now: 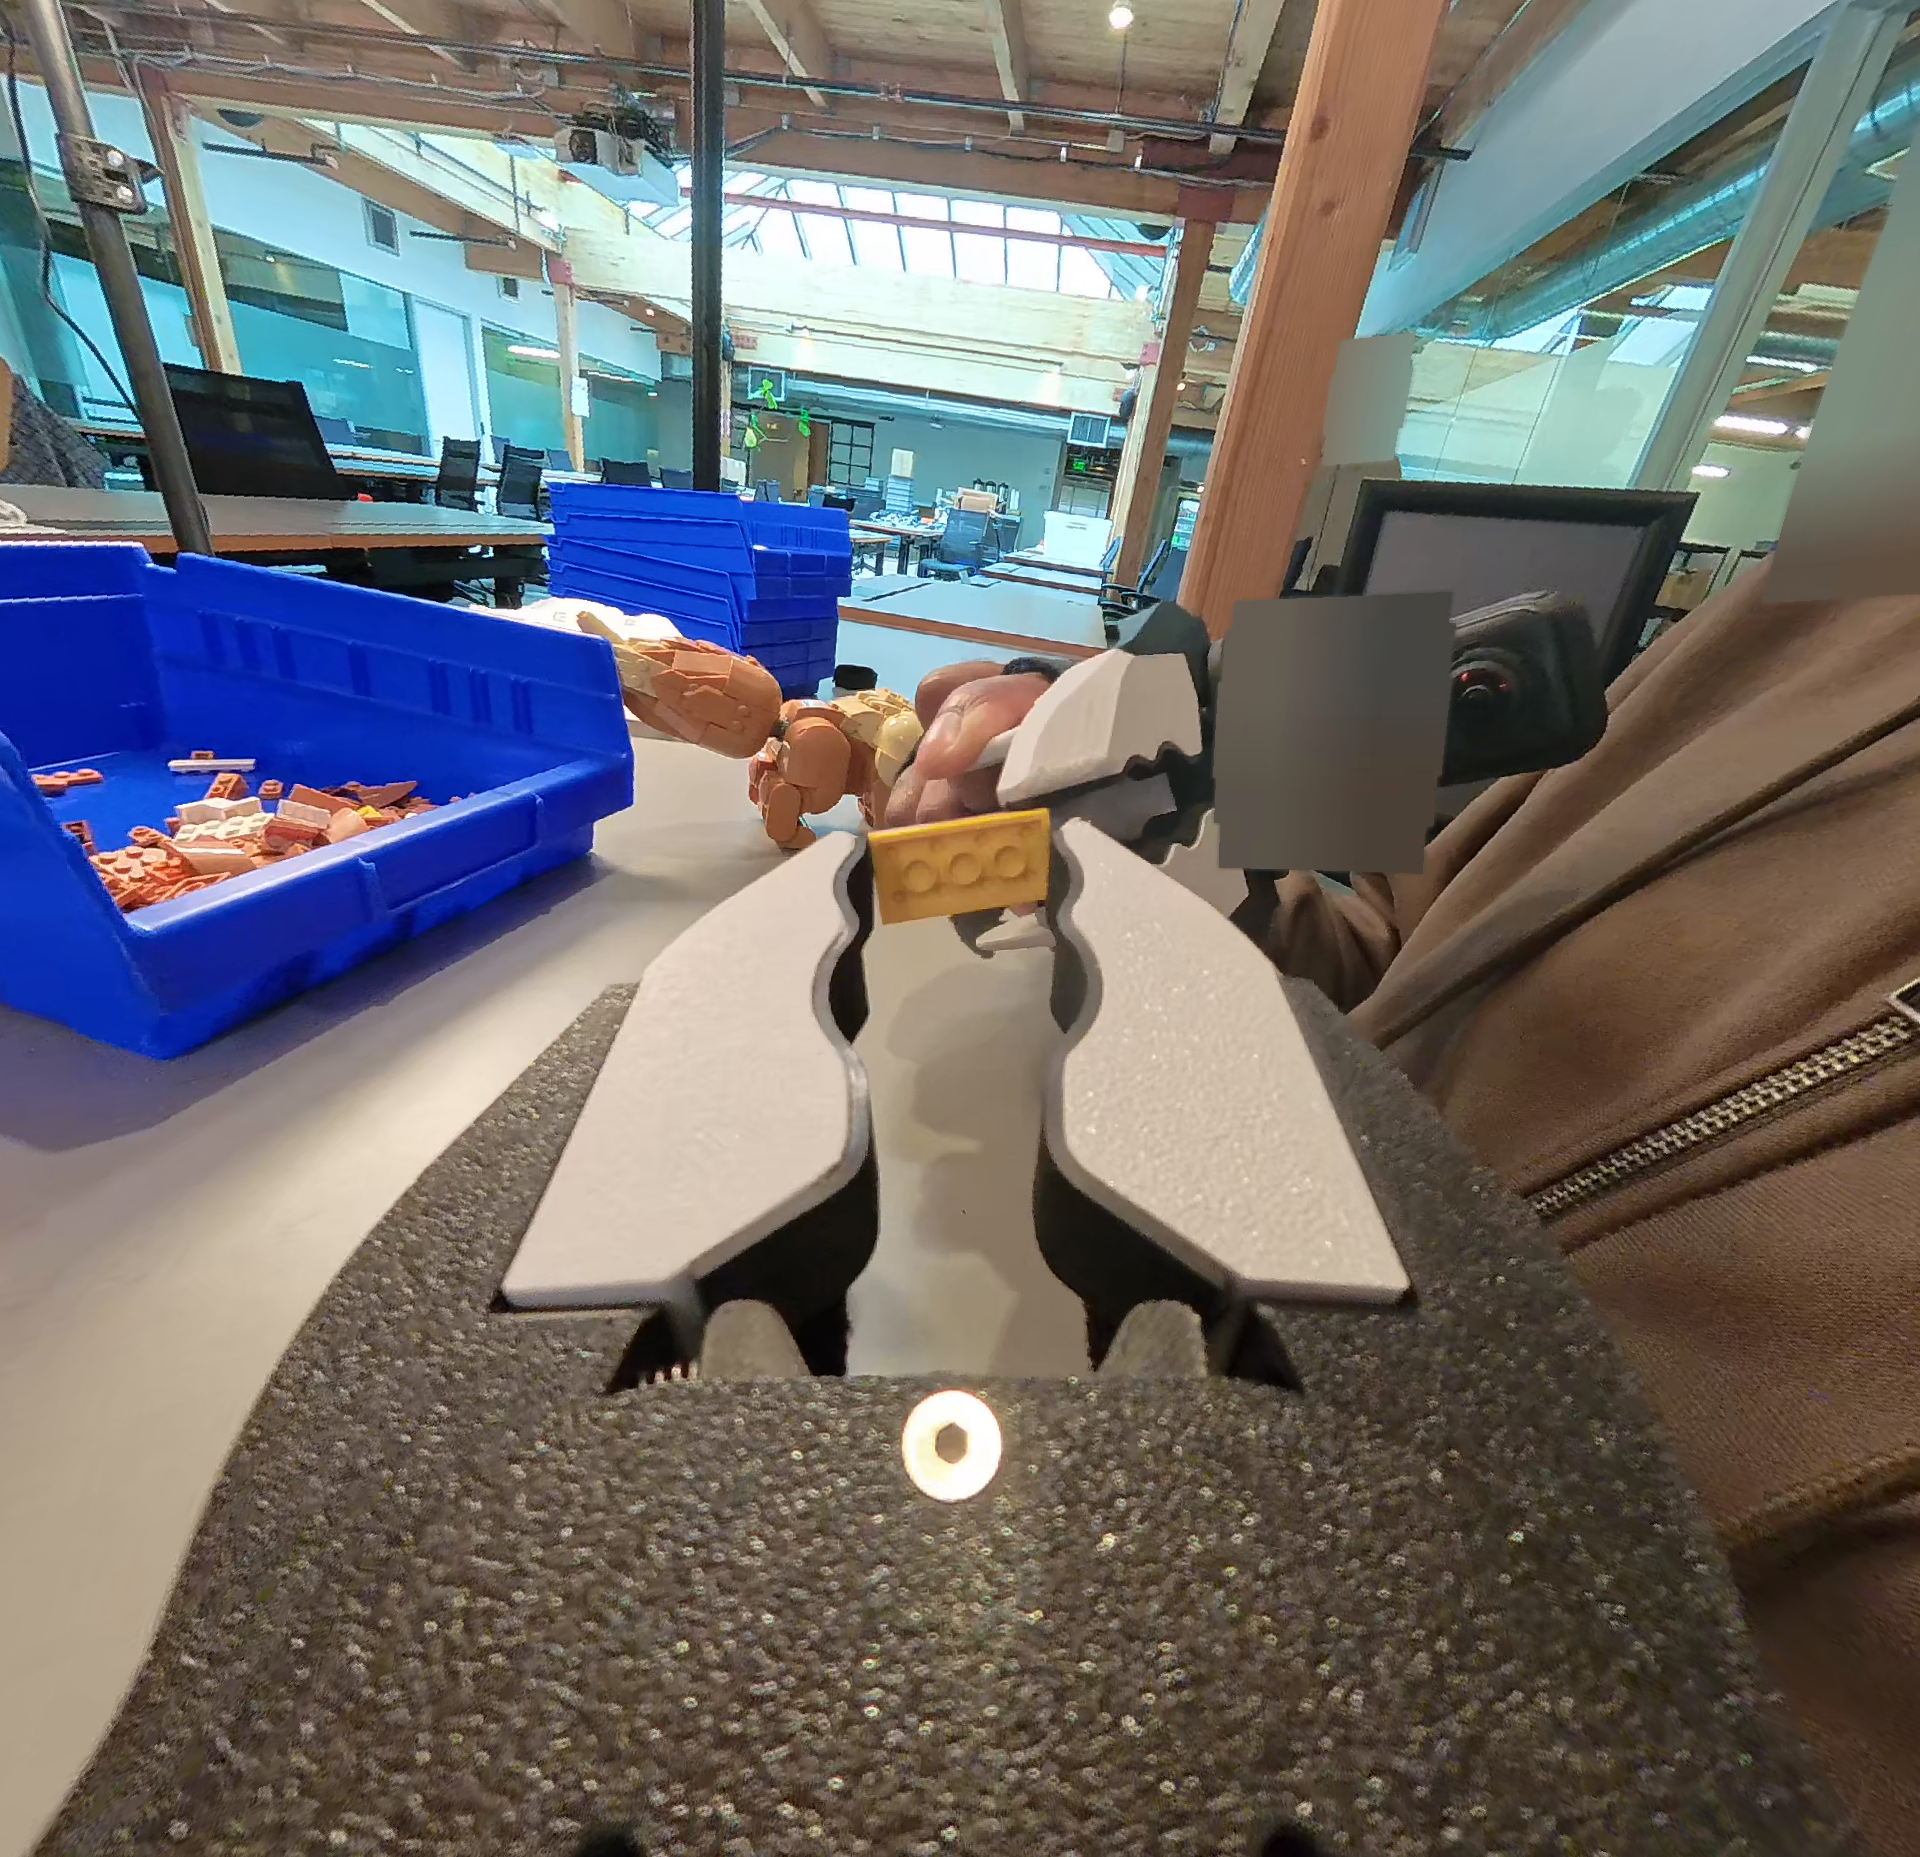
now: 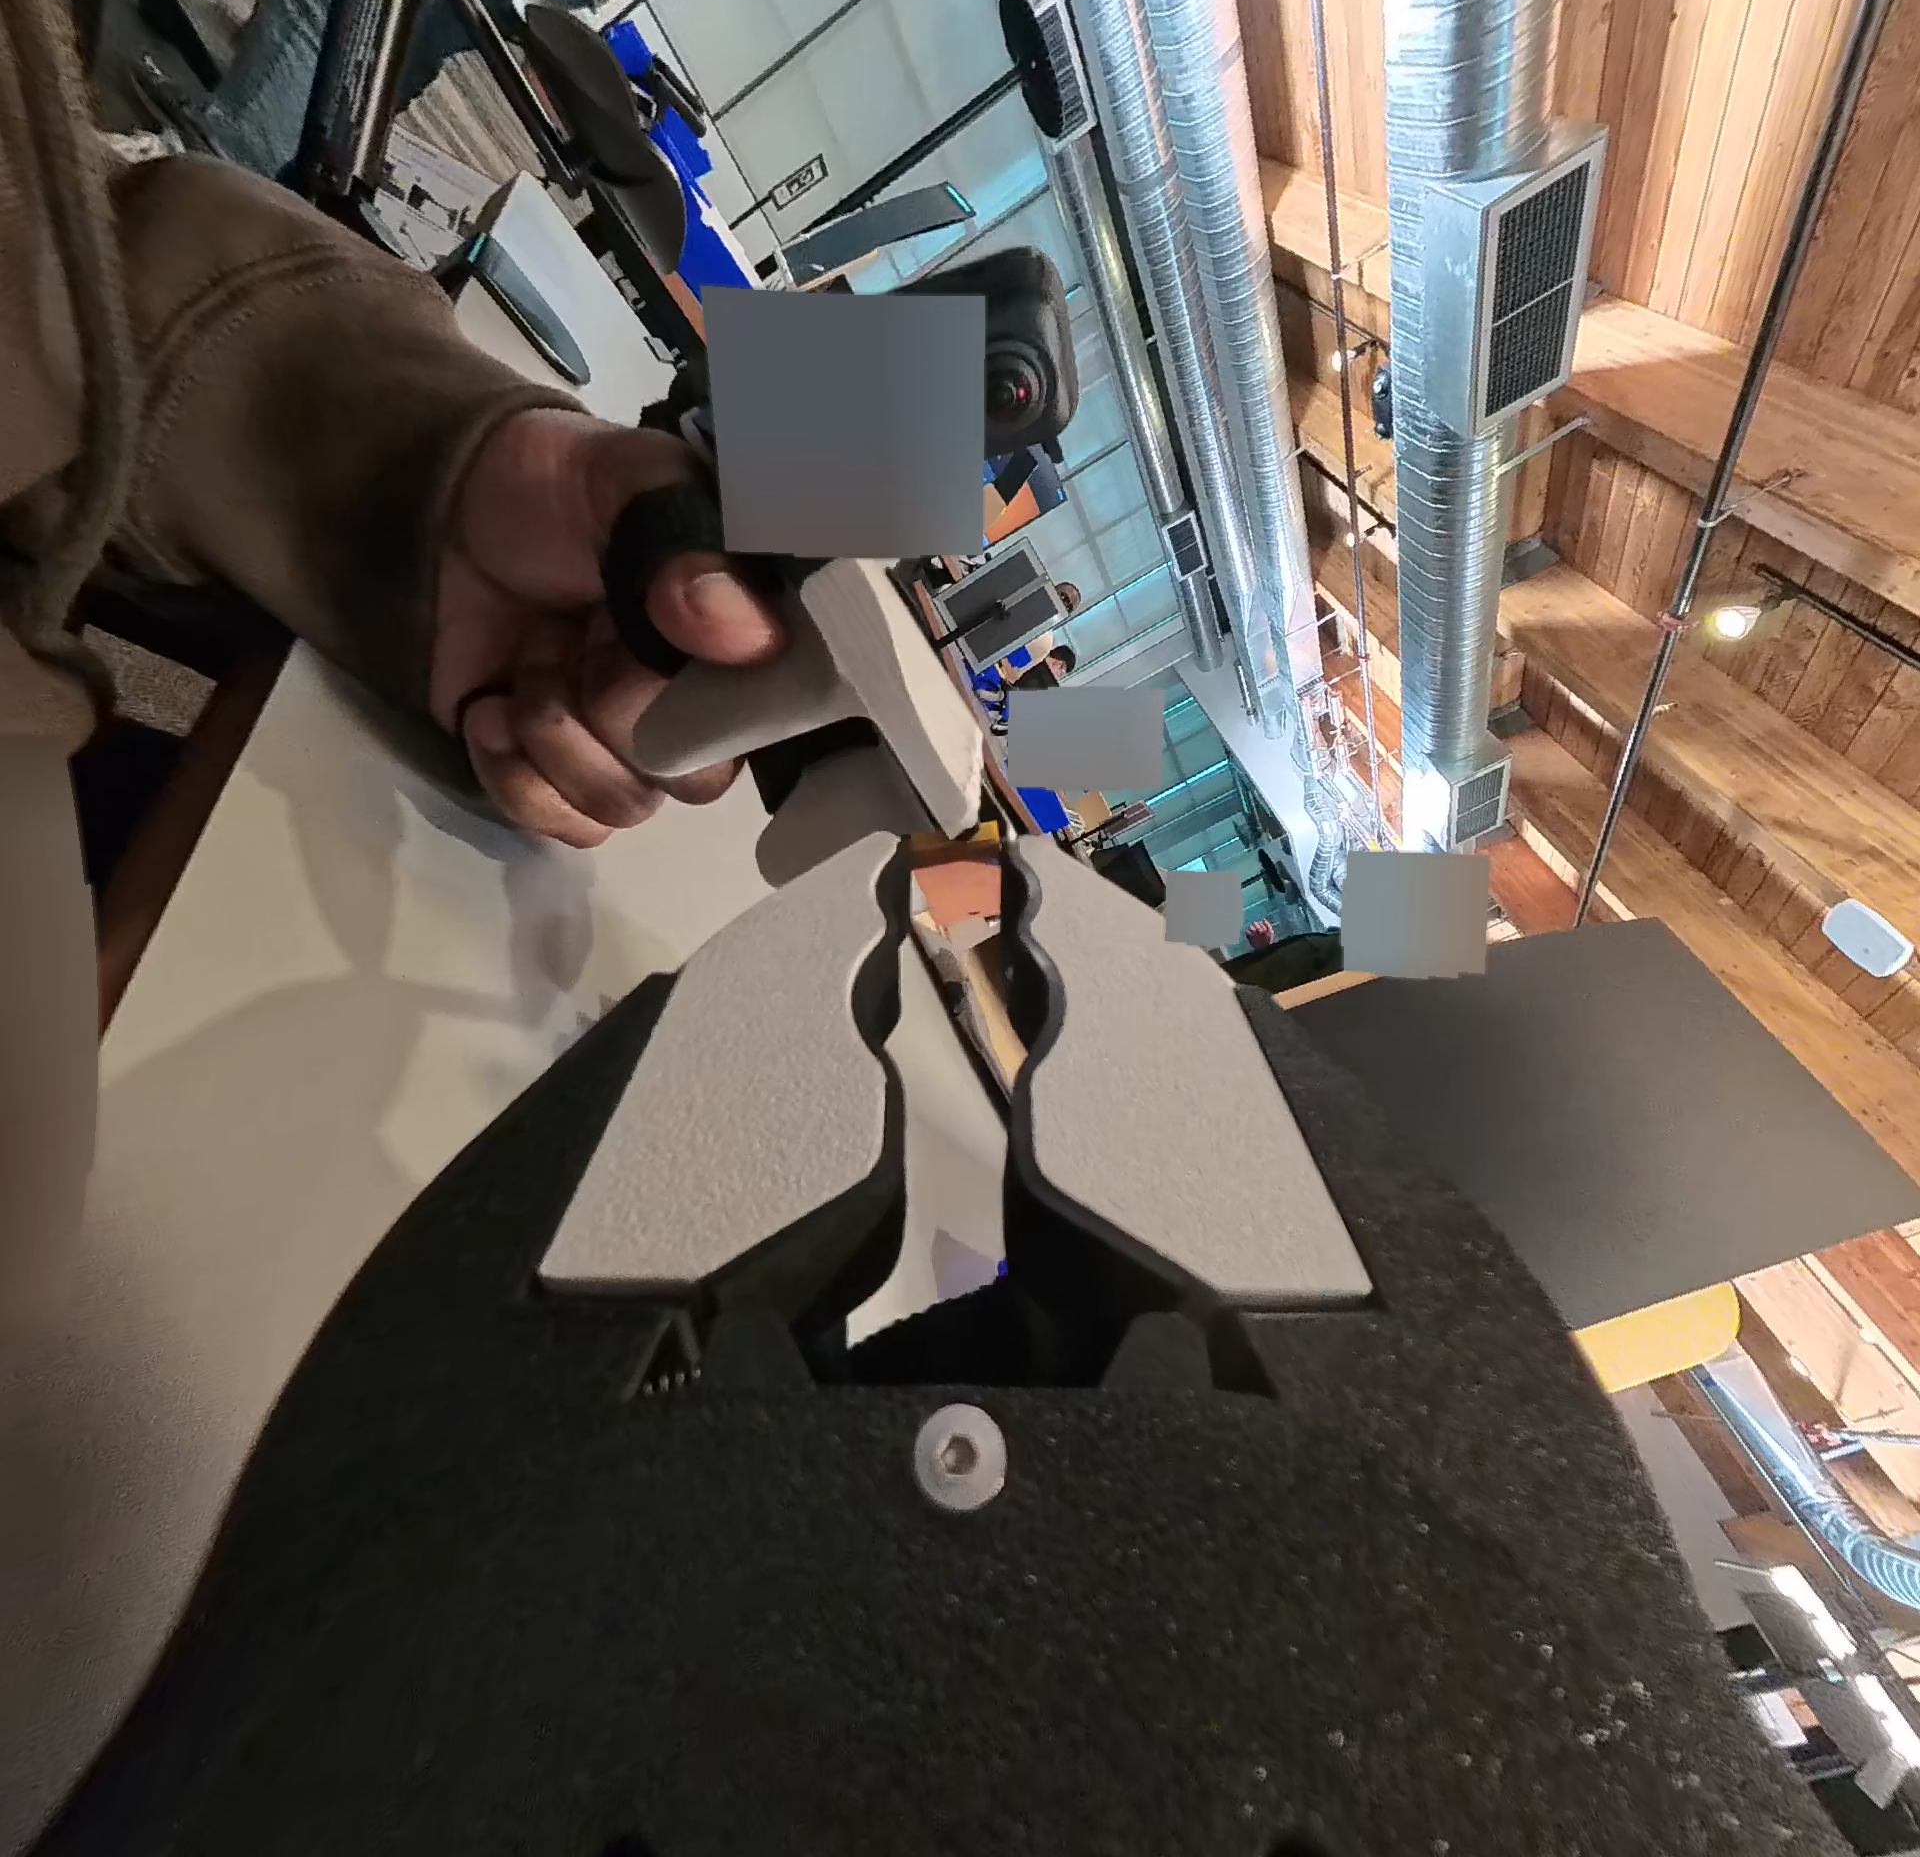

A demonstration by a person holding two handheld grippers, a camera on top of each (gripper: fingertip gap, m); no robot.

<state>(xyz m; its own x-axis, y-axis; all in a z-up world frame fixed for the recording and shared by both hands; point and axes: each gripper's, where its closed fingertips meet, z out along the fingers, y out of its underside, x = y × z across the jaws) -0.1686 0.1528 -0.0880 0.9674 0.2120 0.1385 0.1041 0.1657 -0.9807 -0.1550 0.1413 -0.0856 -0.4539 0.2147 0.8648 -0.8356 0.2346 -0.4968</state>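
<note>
The jaws of the left gripper (image 1: pixel 961 877) are closed in on a small yellow studded plate (image 1: pixel 961 875), which is pinched at the very fingertips, studs turned back toward the camera, the plate held up clear of the grey tabletop (image 1: pixel 260 1236). Just beyond and to the right of those tips, the right gripper (image 1: pixel 1023 888) is seen coming in from the side, its pale fingers (image 1: pixel 1101 732) angled down at the plate's far edge and gripped by a hand (image 1: pixel 956 742); contact there cannot be confirmed. In the right wrist view, the jaws of the right gripper (image 2: pixel 956 851) are drawn near together with a narrow gap, and a sliver of yellow is glimpsed at the tips, with a reddish piece behind it; whether anything is actually clamped cannot be told. The left gripper (image 2: pixel 961 820) is met tip to tip just ahead of them, held by a hand (image 2: pixel 582 664) in a brown sleeve (image 2: pixel 312 405). Well off to the left of the left jaws, a blue bin (image 1: pixel 312 820) of loose brown and tan bricks (image 1: pixel 229 825) is set on the table. Straight ahead, past the plate, a brown brick-built figure (image 1: pixel 821 758) is found lying, and a stack of blue bins (image 1: pixel 707 571) stands farther back.
</note>
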